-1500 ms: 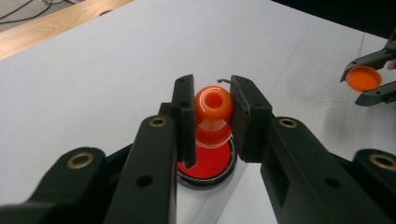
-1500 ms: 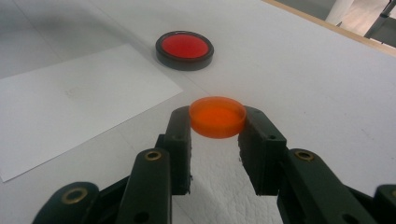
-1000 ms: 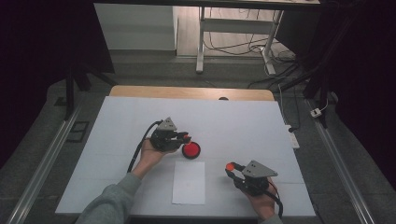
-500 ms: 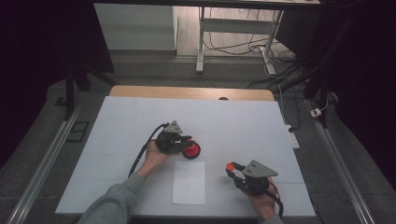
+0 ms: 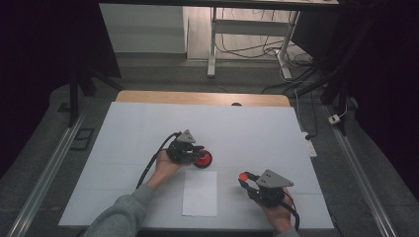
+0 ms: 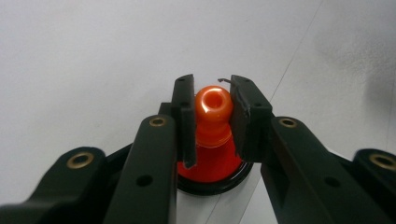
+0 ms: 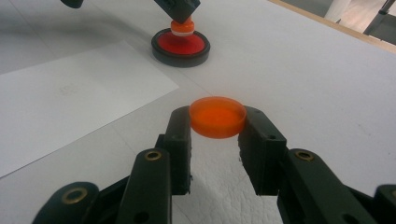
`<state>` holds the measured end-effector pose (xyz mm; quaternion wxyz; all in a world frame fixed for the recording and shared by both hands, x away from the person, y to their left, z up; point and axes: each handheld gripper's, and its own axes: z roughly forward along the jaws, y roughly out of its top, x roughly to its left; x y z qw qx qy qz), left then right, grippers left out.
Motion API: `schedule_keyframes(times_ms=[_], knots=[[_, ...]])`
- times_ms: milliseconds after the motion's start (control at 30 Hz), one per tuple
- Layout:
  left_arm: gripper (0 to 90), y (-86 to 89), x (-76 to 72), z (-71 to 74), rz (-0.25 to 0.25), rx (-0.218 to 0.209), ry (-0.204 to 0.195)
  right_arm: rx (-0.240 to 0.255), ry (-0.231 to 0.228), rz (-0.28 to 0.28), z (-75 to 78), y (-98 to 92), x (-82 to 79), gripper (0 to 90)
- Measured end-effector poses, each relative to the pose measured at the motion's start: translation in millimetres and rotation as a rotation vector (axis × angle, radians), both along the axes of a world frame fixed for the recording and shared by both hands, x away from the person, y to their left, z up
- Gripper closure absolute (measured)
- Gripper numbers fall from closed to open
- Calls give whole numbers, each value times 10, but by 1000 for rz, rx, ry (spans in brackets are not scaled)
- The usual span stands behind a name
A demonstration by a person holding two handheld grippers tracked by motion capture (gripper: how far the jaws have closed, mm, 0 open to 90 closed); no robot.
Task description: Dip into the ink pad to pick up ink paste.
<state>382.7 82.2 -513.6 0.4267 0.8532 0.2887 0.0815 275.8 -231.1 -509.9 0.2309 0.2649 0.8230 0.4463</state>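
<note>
- White sheeting covers the table (image 5: 148, 123), whose wooden far edge borders a dim room with a desk frame and floor cables behind.
- Left gripper (image 5: 197, 154), seen from the high view near the table's middle, points down and is clenched on the orange knob (image 6: 213, 105) of a red striker with a black rim (image 5: 203, 159); the left gripper view shows both pads pressing the knob's sides, the base resting on the table below.
- Right gripper (image 5: 243, 178), at the near right of the table, grasps an orange puck (image 7: 217, 116) by its edges; the right gripper view shows the disc lying flat between the jaw tips, just above the surface.
- White paper sheet (image 5: 199, 192) lies flat between the two hands, just in front of the striker and apart from the puck.
</note>
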Motion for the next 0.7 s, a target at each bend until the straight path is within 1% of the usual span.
schedule_keyframes(times_ms=[267,433,600,700], knots=[[719,-14,4,-28,-1,9,3,0,0,3,-5,5,3,644],[719,-15,3,-37,3,10,-2,-1,0,3,-6,4,4,644],[719,-14,7,-59,5,20,-4,1,0,2,-5,2,3,644],[719,-12,7,-70,8,17,0,0,0,3,-5,3,3,644]])
